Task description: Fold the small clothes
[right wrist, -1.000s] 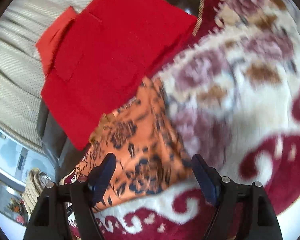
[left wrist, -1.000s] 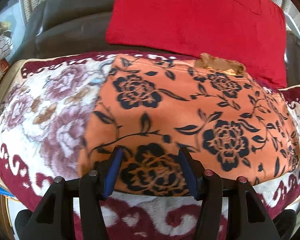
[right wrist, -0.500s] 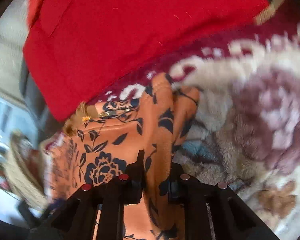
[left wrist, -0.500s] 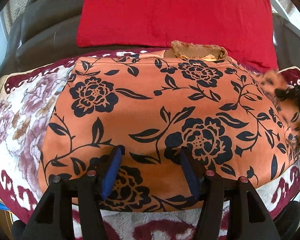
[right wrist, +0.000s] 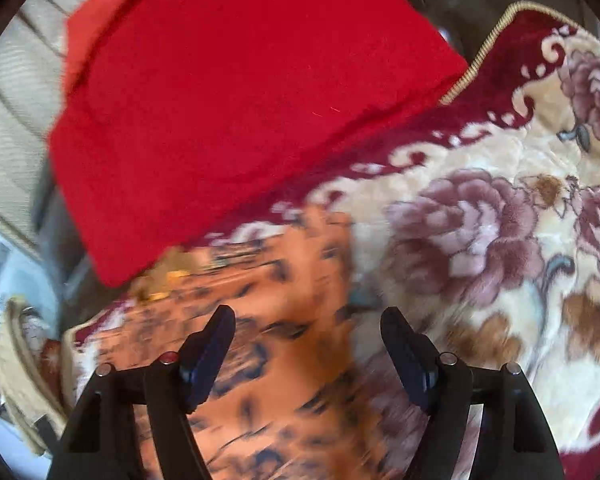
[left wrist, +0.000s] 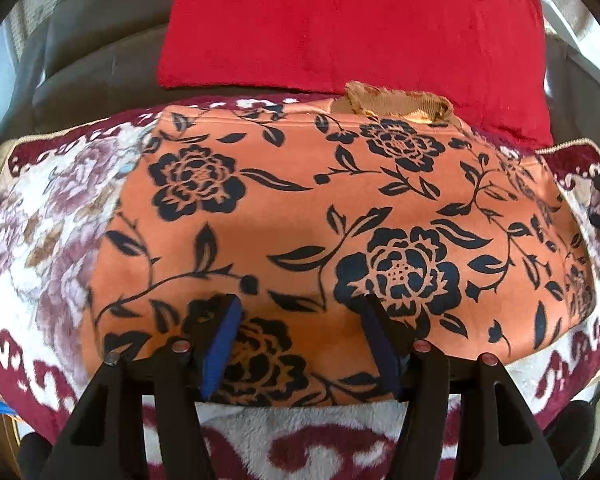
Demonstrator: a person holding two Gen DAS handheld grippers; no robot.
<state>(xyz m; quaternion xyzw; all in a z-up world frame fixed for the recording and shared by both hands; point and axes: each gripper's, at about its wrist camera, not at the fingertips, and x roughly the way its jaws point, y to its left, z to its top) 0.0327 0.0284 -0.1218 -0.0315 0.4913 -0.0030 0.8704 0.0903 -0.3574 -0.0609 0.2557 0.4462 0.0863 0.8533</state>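
The orange floral garment (left wrist: 340,232) lies flat on the plush blanket (left wrist: 40,220) — one fold looks finished. The left gripper (left wrist: 300,340) is apart above its near edge; the right gripper (right wrist: 308,352) is opening, nothing clamped — next it needs a new edge.

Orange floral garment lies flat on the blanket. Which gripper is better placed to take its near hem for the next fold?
Probably left. The left gripper hangs open over the orange garment at its near hem. The right gripper is opening at the side edge, nothing between its fingers.

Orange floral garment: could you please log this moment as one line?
orange floral garment: flat on blanket | left claw: open above near hem | right claw: opening, empty
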